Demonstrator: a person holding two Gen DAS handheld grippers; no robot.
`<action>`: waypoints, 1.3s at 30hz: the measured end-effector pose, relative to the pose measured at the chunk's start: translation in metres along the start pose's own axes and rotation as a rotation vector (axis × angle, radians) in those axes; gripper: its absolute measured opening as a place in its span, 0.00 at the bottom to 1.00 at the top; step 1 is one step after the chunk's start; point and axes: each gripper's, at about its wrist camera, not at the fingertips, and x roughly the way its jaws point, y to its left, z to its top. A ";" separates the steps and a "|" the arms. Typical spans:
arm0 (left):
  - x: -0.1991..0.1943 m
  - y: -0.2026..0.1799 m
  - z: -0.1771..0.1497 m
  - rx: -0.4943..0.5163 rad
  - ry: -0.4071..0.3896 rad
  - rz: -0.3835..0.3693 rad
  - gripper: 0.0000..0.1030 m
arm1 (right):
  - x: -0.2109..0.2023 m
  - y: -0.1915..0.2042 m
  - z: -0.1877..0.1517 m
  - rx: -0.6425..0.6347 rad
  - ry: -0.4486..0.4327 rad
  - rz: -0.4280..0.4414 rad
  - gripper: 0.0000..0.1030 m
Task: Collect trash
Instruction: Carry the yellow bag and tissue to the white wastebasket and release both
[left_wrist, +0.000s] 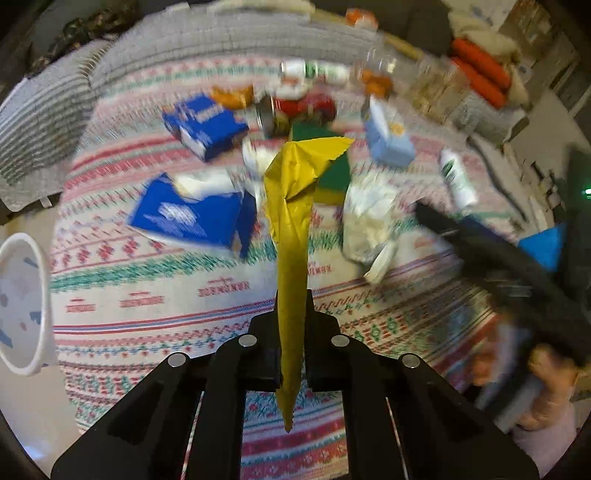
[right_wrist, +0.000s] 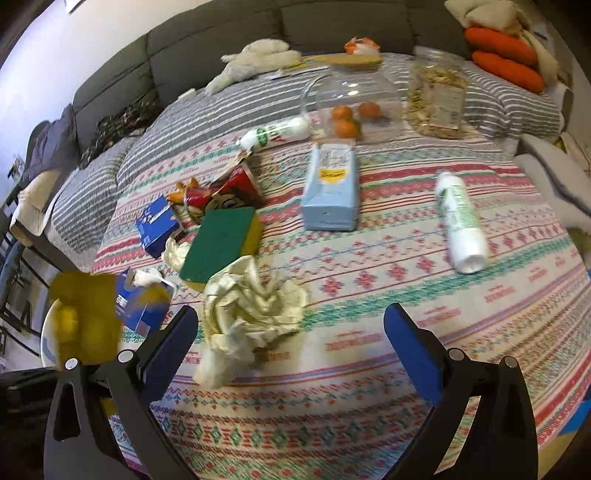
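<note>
Left gripper (left_wrist: 291, 332) black fingers pressed together, pinching long crinkled yellow foil wrapper (left_wrist: 291, 221), which hangs raised above patterned striped tablecloth (left_wrist: 147, 295). Right gripper (right_wrist: 291, 332) blue-padded fingers (right_wrist: 412, 350) spread wide, nothing between pads, hovering over cloth. Crumpled cream paper wad (right_wrist: 251, 306) lies on cloth just ahead of right gripper's left finger. Green-and-yellow sponge (right_wrist: 218, 243) beyond wad; pale blue carton (right_wrist: 330, 192) farther back. White bin rim (left_wrist: 22, 302) off cloth's left edge.

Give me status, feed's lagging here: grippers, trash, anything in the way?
Left gripper shut on yellow wrapper, lifted off the table. Right gripper open over crumpled paper. Bin at table's edge, nothing blocking.
</note>
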 end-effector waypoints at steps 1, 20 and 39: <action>-0.009 0.002 0.000 -0.009 -0.028 -0.005 0.08 | 0.003 0.005 -0.001 -0.006 0.006 0.003 0.95; -0.058 0.072 0.014 -0.209 -0.266 0.070 0.08 | 0.031 0.042 -0.004 -0.041 0.070 0.076 0.31; -0.098 0.202 -0.017 -0.492 -0.298 0.236 0.09 | -0.007 0.162 -0.009 -0.233 -0.013 0.404 0.31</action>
